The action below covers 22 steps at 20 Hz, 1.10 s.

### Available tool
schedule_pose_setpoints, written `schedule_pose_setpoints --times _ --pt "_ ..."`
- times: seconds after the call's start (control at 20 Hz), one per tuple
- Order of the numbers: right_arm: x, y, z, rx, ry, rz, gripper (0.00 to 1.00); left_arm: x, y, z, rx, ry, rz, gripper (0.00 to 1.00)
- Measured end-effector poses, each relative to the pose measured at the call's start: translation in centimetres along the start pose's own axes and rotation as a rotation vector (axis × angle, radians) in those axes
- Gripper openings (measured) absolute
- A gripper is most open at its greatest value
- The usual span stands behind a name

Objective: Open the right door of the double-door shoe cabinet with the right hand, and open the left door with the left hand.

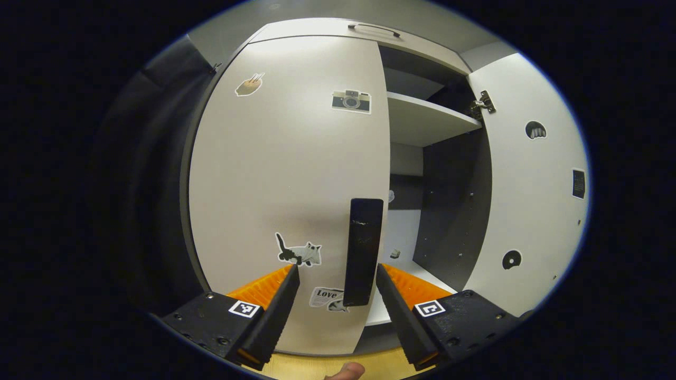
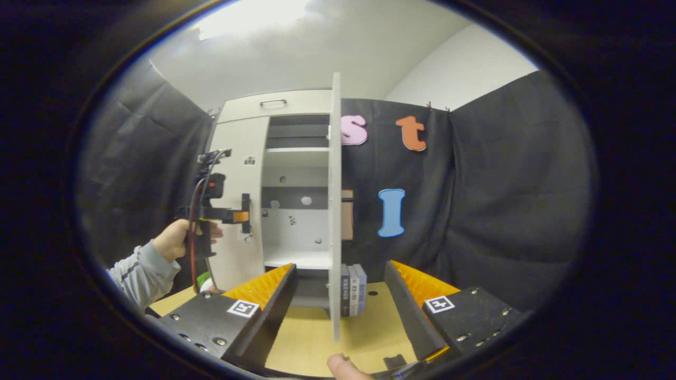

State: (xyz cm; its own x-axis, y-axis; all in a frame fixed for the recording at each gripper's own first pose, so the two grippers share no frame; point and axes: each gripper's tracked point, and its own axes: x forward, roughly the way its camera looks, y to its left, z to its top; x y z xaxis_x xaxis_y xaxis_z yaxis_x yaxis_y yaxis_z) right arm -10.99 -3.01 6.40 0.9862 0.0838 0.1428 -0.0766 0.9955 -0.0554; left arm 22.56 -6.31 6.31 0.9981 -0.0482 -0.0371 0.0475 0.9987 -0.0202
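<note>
We saw the left gripper [image 1: 338, 277] close up to the left door [image 1: 288, 174] of the shoe cabinet [image 2: 274, 108], fingers spread wide with the door's dark vertical handle [image 1: 363, 252] standing between them, nearer the right finger [image 1: 404, 316]; we could not tell if either finger touched it. The left door was shut or nearly so, stickers on its face. The right door [image 1: 528, 174] stood swung open, with a shelf [image 1: 428, 119] visible inside. In the right gripper view the right gripper [image 2: 340, 295] sat back from the cabinet, fingers spread and gripping nothing, with the open right door [image 2: 334, 206] seen edge-on between them, apart from both. Some books [image 2: 354, 289] stood on the wooden surface [image 2: 311, 338] just beside that door. Farther off, a hand [image 2: 177, 237] in a grey sleeve [image 2: 140, 272] held the left gripper [image 2: 244, 214] at the left door [image 2: 240, 200].
</note>
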Motion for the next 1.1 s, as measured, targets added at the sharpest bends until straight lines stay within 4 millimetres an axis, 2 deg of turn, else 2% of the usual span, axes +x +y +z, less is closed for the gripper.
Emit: schedule_pose_setpoints --times 0.15,0.2,0.25,0.3,0.4,0.45,0.5,0.55,0.6,0.65,0.9,1.1 --pt "-1.2 2.0 -1.4 -0.008 0.022 0.045 0.98 0.4 -1.0 0.4 0.037 -0.004 -0.004 0.87" --pt "-1.4 2.5 -1.7 -0.007 0.025 0.053 0.98 0.6 -1.3 0.7 0.055 -0.014 -0.012 0.77" --pt "-1.6 2.8 -1.8 0.001 0.026 0.057 0.98 1.3 -1.4 1.1 0.080 -0.031 -0.017 0.76" --pt "-1.8 3.1 -1.8 0.014 0.025 0.061 0.98 1.8 -1.5 0.8 0.083 -0.023 -0.019 0.69" --pt "-2.7 3.8 -1.7 0.037 0.018 0.076 0.98 3.0 -1.5 -1.4 0.061 0.050 -0.041 0.57" --pt "-3.0 3.9 -1.4 0.047 0.010 0.076 0.94 3.0 -1.7 -1.6 0.045 0.056 -0.034 0.53" --pt "-3.2 3.9 -1.4 0.060 0.003 0.073 0.94 3.4 -2.3 -0.3 0.056 -0.001 -0.046 0.54" --pt "-3.6 3.8 -1.3 0.072 -0.004 0.069 0.94 2.6 -2.3 -1.2 0.091 0.033 -0.033 0.48" --pt "-3.8 3.8 -1.5 0.084 -0.008 0.066 0.98 3.3 -2.3 -1.1 0.124 0.007 -0.015 0.34" --pt "-3.9 3.9 -1.6 0.095 -0.008 0.062 0.98 3.6 -2.2 -0.6 0.132 -0.018 -0.004 0.35" --pt "-3.6 3.3 -2.8 0.094 0.024 0.013 0.98 3.3 -2.1 -1.1 0.113 0.015 -0.003 0.27" --pt "-3.6 3.2 -2.7 0.093 0.031 -0.004 0.98 2.5 -2.1 -1.2 0.093 0.040 -0.005 0.22"
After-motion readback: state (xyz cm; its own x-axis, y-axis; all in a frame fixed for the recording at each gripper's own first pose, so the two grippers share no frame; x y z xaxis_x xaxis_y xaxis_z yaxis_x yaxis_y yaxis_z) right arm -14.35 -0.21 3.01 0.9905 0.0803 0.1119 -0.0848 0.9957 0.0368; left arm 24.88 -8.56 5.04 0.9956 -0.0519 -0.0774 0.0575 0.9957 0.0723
